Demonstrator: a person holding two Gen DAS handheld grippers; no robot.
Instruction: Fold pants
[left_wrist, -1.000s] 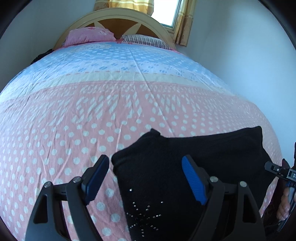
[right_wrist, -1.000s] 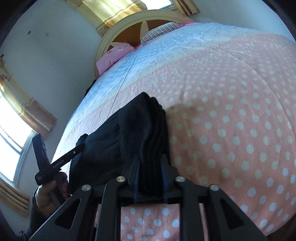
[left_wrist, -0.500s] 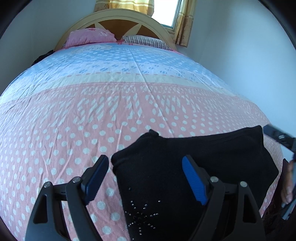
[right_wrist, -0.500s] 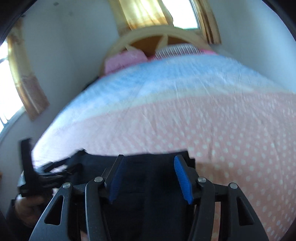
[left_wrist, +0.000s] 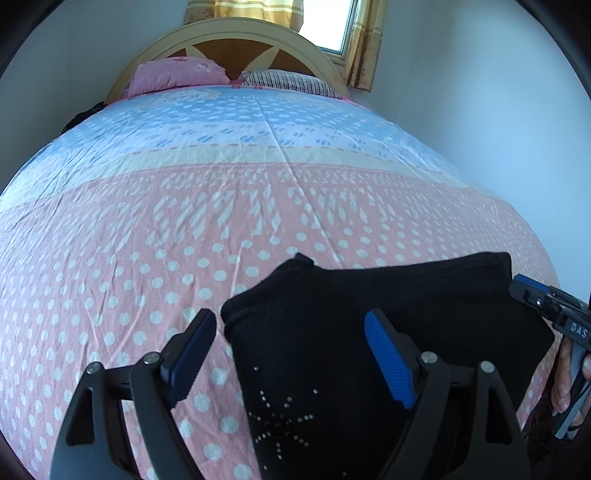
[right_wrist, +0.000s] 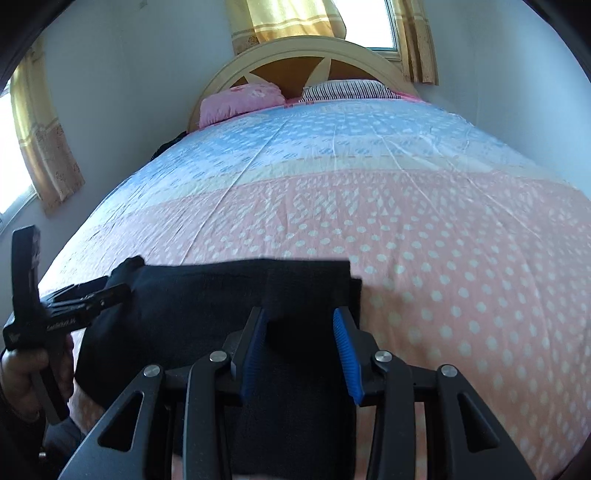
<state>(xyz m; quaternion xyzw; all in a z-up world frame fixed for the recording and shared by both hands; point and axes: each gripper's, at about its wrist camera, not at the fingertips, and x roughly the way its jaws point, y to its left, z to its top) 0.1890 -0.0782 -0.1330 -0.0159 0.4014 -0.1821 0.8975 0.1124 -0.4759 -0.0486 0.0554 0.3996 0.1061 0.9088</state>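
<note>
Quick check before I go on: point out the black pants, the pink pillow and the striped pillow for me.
black pants (left_wrist: 332, 321): left wrist view, on the flat folded top layer.
pink pillow (right_wrist: 240, 99): right wrist view, on the middle of its front face.
striped pillow (right_wrist: 351, 88): right wrist view, on its top surface by the headboard.
</note>
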